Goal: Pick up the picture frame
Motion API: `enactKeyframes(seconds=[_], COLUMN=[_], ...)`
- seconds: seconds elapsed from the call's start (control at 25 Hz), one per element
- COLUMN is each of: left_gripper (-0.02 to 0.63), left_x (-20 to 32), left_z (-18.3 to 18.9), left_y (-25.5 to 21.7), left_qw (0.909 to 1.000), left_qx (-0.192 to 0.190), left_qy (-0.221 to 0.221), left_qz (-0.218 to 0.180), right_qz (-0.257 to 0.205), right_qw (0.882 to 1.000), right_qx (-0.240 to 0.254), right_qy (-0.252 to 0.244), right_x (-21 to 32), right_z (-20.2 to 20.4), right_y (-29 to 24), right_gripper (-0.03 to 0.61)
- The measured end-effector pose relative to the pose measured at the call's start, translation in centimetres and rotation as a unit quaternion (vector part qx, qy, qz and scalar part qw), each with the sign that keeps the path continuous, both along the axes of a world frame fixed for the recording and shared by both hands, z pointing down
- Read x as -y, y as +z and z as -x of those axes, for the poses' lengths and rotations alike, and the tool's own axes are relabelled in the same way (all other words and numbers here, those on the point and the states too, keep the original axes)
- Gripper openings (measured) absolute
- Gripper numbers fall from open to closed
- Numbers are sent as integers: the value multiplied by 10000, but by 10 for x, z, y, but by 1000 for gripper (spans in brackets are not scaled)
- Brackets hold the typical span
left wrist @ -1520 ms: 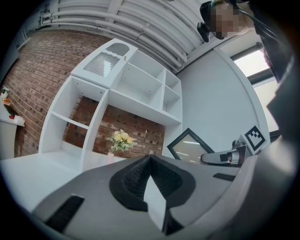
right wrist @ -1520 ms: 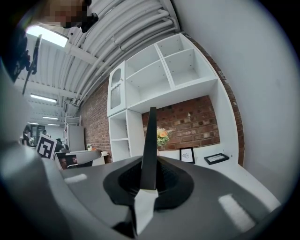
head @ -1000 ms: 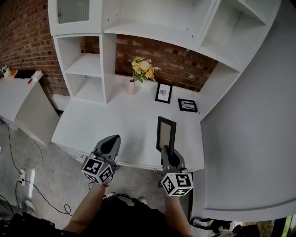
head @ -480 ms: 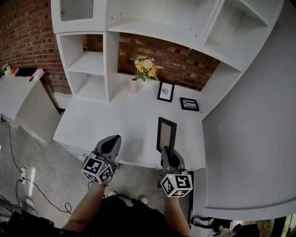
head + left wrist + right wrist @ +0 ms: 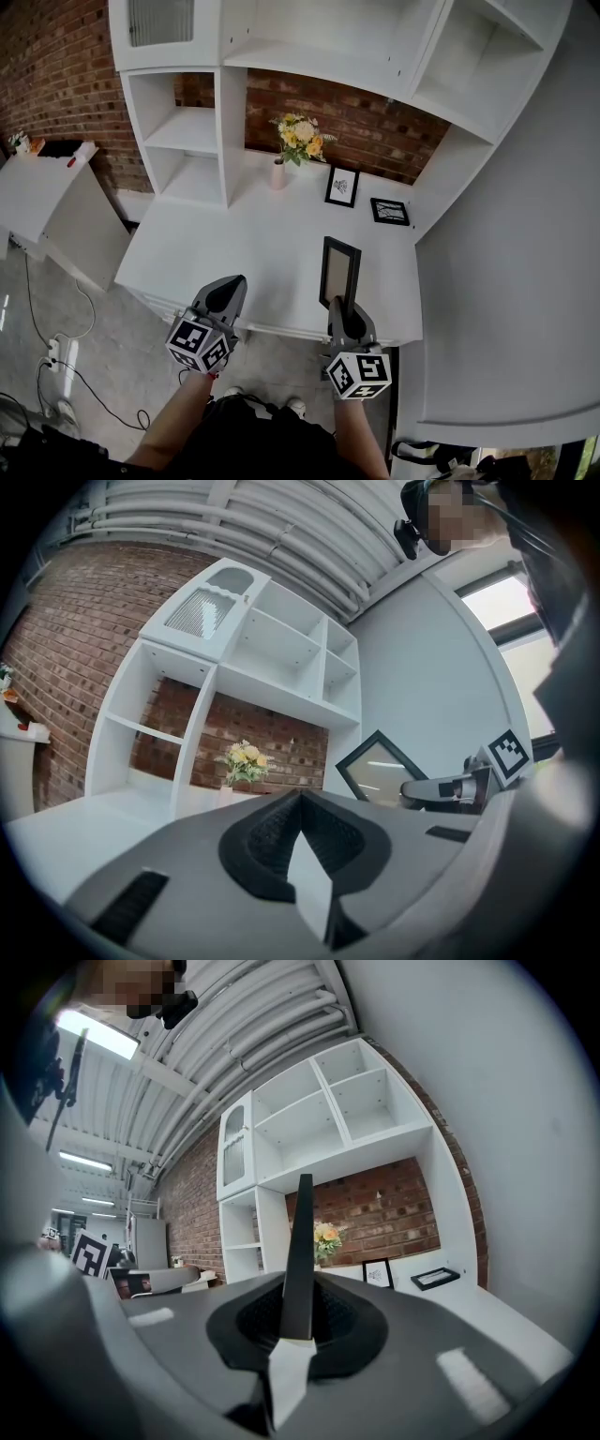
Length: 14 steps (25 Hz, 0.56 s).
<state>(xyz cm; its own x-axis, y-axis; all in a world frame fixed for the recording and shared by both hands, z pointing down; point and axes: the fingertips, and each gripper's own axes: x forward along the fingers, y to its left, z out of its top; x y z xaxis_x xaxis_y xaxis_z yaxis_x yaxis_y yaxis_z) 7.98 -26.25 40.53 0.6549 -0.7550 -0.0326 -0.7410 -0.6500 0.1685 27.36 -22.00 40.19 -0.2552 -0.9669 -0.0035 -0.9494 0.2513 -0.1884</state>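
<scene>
R gripper (image 5: 335, 306) is clamped on the picture frame (image 5: 337, 270). It pinches the bottom rail, w/ the frame standing upright and thin-edge-on to the jaws. Frame sits over the front edge of the white desk top (image 5: 234, 239), nr the front-right corner; can't tell if it's clear of the surface. L gripper (image 5: 231, 283) hangs at that front edge too, well apart to the left, jaws closed on nothing. Handling, my read: light, stiff, slim black moulding, prob. a glazed front, so fragile and slick. A pinch on one rail could let it swing, so take it mid-rail, firm but not crushing, no knocks vs the desk. Flower vase (image 5: 279, 174) and a small print (image 5: 342, 187) sit along the back edge, out of play.
</scene>
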Motion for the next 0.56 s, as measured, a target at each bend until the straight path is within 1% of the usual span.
enactKeyframes(seconds=[0.28, 0.56], left_gripper=[-6, -6], left_x=[-6, -11], left_z=[-8, -13], left_y=[5, 5], left_qw=[10000, 9998], left_qx=[68, 43], left_qy=[-52, -176], left_qz=[41, 46], right_qz=[11, 6], right_qw=[10000, 9999], right_qx=[33, 78], right_qy=[-47, -85], right_x=[-3, -6], right_z=[-9, -20], right_y=[4, 5], right_gripper=[29, 29])
